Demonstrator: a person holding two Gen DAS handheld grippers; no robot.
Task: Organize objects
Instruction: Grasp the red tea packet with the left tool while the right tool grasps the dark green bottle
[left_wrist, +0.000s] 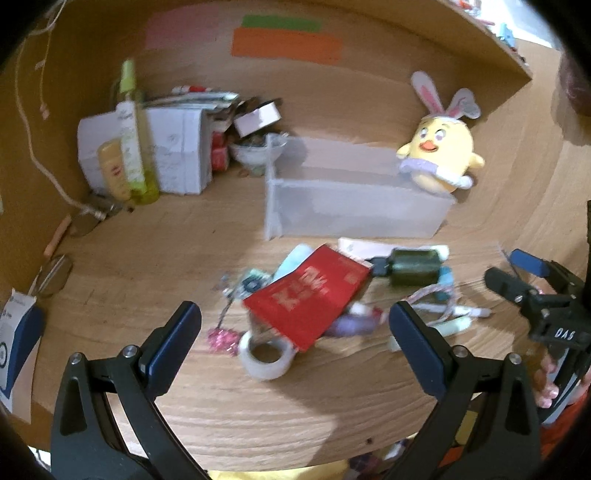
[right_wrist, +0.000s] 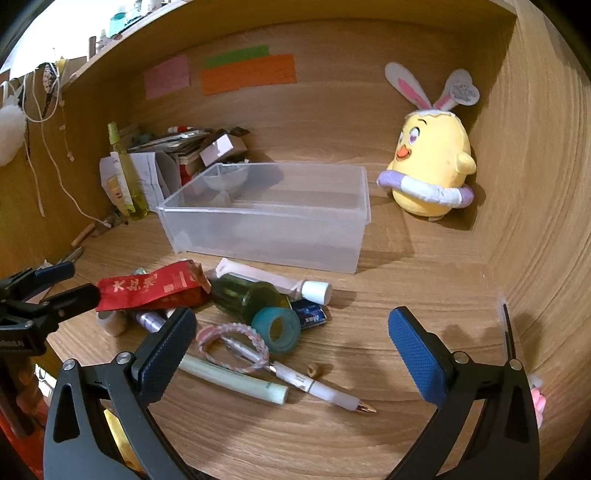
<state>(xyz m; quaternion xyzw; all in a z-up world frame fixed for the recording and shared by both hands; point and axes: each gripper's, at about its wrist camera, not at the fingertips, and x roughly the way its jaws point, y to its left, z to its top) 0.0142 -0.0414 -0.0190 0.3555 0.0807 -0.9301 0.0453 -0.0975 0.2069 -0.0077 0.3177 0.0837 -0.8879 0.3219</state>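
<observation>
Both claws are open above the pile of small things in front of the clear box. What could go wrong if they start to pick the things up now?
1. The red packet lies on top of other items; lifting it may drag or scatter them.
2. The green bottle lies on its side and could roll when nudged.
3. The pen passes through the braided band; grabbing one may pull the other along.

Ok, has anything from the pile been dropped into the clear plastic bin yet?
No, the clear plastic bin looks empty in the right wrist view, while the red packet and teal tape roll lie on the desk in front of it.
</observation>
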